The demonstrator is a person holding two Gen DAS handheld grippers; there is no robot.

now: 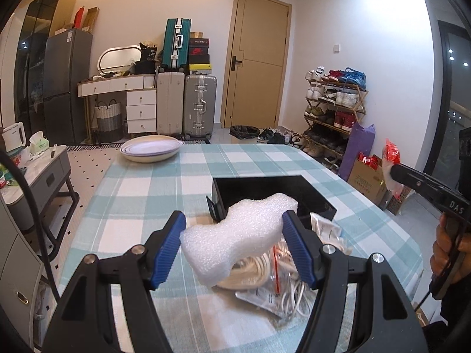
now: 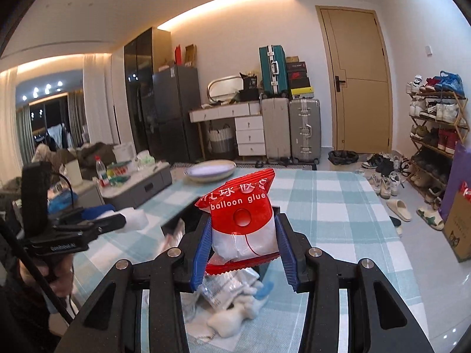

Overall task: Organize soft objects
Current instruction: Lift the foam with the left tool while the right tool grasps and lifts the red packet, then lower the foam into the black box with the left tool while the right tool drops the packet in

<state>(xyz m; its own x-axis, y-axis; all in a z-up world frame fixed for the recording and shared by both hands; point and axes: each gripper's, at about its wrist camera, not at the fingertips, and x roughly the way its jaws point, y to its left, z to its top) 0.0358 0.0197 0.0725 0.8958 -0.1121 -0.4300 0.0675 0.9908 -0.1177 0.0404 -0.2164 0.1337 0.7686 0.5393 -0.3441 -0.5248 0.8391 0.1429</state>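
The left claw (image 1: 235,229) is closed about halfway onto a white foam piece (image 1: 235,235), its blue ribbed pads pressing the two ends. The foam is a wavy, lumpy slab with a fine bubbly surface, pale and slightly translucent at the edges; it sits in the lower middle of the left wrist view, held above the tabletop (image 1: 141,188) with its teal-and-white check cloth. Just behind it, at frame centre, lies an open black box (image 1: 270,188). Below the foam, toward the lower right, lie clear plastic bags with a coil of white cable (image 1: 259,270).

The right claw (image 2: 244,244) is pinched on a red-and-white packet (image 2: 241,220), gripping its lower white part from both sides. The packet is glossy and puffy, red on top with white lettering reading "balloon glue", a round hole in the red band, and crimped red edges. It fills the centre of the right wrist view, lifted off the cloth. Beneath it, in the lower middle, lie white cotton-like pieces and a clear bag (image 2: 232,303). A stack of shallow plates (image 1: 151,148) rests at the tabletop's far edge, upper left of centre.
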